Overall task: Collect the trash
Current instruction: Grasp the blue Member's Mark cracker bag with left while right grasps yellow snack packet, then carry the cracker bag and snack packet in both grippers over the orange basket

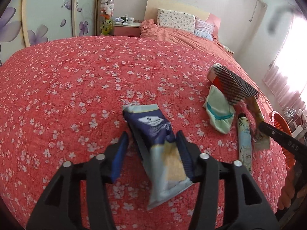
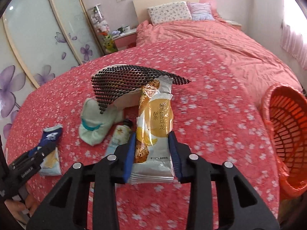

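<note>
— While the right claw (image 2: 152,149) pinches it from both sides, what does the yellow snack wrapper (image 2: 154,126) say?

— Chinese print runs down its front: 黄油桂花乌龙 and 酥条. It stands upright between the blue pads, above the bed. The smaller print at the bottom is too fine to read.

— And the left claw (image 1: 153,153)?

— Its jaws stand apart around a dark blue and pale wrapper (image 1: 159,147). That wrapper leans against the right pad, while the left pad is clear of it, so nothing is clamped. A white diamond label sits on the blue part, but its writing is blurred.

— What lies nearby?

— A pale green sock (image 2: 96,122), a slim tube (image 2: 120,136) with floral print, and a black beaded mat (image 2: 126,80) draped over a white bowl (image 2: 128,99), all close together. An orange basket (image 2: 287,134) sits on its side at the bed's right edge.

— The surface and room?

— A red bedspread (image 1: 76,95) dotted with white blossoms, pink bedding and two pillows (image 2: 170,12) at the headboard, wardrobe doors (image 2: 38,44) painted with purple flowers, and a nightstand (image 1: 127,27) holding mugs.
</note>
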Action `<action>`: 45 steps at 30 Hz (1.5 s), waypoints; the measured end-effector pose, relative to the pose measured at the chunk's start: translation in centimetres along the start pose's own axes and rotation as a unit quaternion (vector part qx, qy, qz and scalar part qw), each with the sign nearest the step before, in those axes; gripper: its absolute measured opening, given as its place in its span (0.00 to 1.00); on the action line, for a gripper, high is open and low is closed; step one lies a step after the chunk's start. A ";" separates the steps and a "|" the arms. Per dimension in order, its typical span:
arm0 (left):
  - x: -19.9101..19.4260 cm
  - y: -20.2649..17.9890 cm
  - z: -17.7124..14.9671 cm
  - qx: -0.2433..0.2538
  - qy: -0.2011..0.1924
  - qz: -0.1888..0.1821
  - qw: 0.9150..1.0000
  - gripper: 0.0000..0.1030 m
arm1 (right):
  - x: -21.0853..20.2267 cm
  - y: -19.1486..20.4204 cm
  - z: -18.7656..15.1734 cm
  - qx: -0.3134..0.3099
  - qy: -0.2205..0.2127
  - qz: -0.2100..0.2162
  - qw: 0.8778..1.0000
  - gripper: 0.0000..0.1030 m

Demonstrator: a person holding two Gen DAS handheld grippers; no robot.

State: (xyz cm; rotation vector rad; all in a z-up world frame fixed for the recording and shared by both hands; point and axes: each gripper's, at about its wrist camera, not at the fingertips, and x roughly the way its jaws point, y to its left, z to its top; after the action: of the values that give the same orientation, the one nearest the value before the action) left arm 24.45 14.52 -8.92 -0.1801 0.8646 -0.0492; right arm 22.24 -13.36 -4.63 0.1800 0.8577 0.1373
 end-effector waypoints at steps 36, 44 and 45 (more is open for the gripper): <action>0.1 -3.1 -0.9 0.048 0.009 0.021 0.999 0.38 | -0.9 -1.2 0.7 -0.017 0.027 0.022 0.999 0.36; -3.2 -4.1 1.7 0.045 -0.034 0.015 0.998 0.38 | -2.6 0.4 3.0 -0.040 0.017 0.013 0.999 0.35; -3.5 -4.4 1.9 0.047 -0.036 0.015 0.998 0.38 | -2.1 0.4 2.8 -0.048 0.029 0.004 0.998 0.35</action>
State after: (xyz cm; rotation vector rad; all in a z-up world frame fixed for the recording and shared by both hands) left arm 23.73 10.84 -4.34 -0.0808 0.7904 -0.0550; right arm 22.97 -13.64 -1.15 0.0904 0.9063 0.1919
